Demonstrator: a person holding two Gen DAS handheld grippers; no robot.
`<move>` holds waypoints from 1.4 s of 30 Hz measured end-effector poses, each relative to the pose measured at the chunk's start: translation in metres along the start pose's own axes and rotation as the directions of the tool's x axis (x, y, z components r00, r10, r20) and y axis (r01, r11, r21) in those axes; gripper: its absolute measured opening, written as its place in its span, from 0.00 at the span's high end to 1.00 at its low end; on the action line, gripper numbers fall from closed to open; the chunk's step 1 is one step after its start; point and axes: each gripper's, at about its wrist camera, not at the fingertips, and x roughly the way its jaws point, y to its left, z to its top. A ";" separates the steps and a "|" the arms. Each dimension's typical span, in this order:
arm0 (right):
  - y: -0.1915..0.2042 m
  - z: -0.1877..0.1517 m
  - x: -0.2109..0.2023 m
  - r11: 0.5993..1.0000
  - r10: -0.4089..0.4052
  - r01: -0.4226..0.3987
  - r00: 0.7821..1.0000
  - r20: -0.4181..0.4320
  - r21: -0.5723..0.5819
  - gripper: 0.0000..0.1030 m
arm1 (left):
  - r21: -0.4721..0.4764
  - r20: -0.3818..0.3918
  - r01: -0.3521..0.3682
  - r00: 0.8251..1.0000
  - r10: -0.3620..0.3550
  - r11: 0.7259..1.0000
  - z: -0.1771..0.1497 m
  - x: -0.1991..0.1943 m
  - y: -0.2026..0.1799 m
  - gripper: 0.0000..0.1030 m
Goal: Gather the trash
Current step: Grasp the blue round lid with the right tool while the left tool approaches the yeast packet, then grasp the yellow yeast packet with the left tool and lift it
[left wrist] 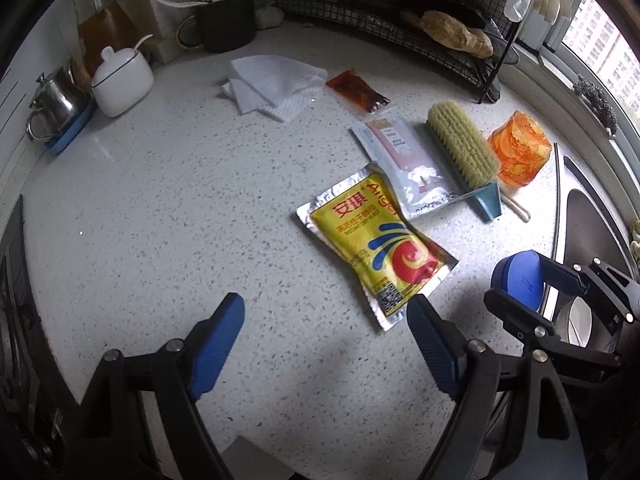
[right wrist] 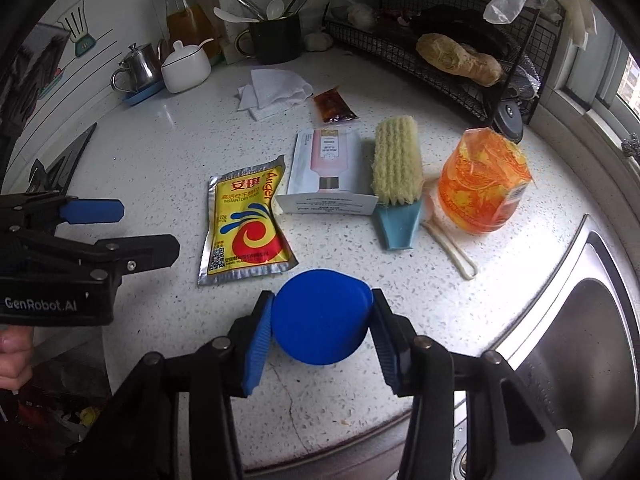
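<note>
My right gripper [right wrist: 322,318] is shut on a round blue lid [right wrist: 320,316], its pads pressing on both edges just above the speckled counter [right wrist: 168,152]. In the left wrist view the same right gripper [left wrist: 516,280] and blue lid [left wrist: 520,276] sit at the right. My left gripper [left wrist: 324,312] stands open over bare counter, its right finger beside the lower corner of a yellow yeast packet [left wrist: 376,248]. Behind it lie a white and pink sachet [left wrist: 404,164], a red sauce packet [left wrist: 356,90], a crumpled paper towel [left wrist: 276,84] and an orange plastic wrapper [left wrist: 518,148].
A scrub brush [right wrist: 396,160] lies between the sachet and the wrapper. The steel sink [right wrist: 580,320] is at the right. A wire rack [right wrist: 460,72], a dark mug of utensils [right wrist: 276,40], a white lidded pot [right wrist: 186,66] and a steel teapot [right wrist: 138,66] line the back.
</note>
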 end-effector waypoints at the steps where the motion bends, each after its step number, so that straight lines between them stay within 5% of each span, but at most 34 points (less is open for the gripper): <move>1: -0.004 0.000 -0.003 1.000 -0.006 0.006 1.000 0.002 0.010 0.57 | 0.005 0.001 0.008 1.000 -0.008 1.000 0.003 0.001 -0.005 0.21; 11: -0.032 -0.003 -0.011 0.998 -0.047 0.047 0.999 0.001 0.042 0.57 | -0.018 -0.011 0.062 0.998 -0.063 0.998 0.033 0.024 -0.027 0.21; 23: -0.045 -0.007 -0.003 0.997 -0.040 0.041 0.999 -0.025 0.065 0.57 | -0.125 -0.041 0.012 0.999 -0.017 0.992 0.049 0.053 -0.025 0.21; 33: -0.044 -0.007 0.003 0.997 -0.015 0.018 0.999 -0.036 0.073 0.57 | -0.121 -0.049 -0.031 0.998 0.025 0.992 0.041 0.056 -0.025 0.21; 35: -0.042 -0.008 0.004 0.997 -0.010 0.013 0.999 -0.039 0.076 0.57 | -0.112 -0.047 -0.034 0.998 0.029 0.993 0.038 0.056 -0.027 0.25; 37: -0.041 -0.009 0.004 0.997 -0.004 0.008 0.999 -0.043 0.083 0.57 | -0.107 -0.033 -0.020 0.999 0.017 0.994 0.035 0.050 -0.028 0.46; 42: -0.039 -0.011 0.000 0.995 -0.014 0.018 0.999 -0.040 0.098 0.57 | -0.078 -0.009 0.019 1.000 -0.020 0.997 0.026 0.042 -0.030 0.60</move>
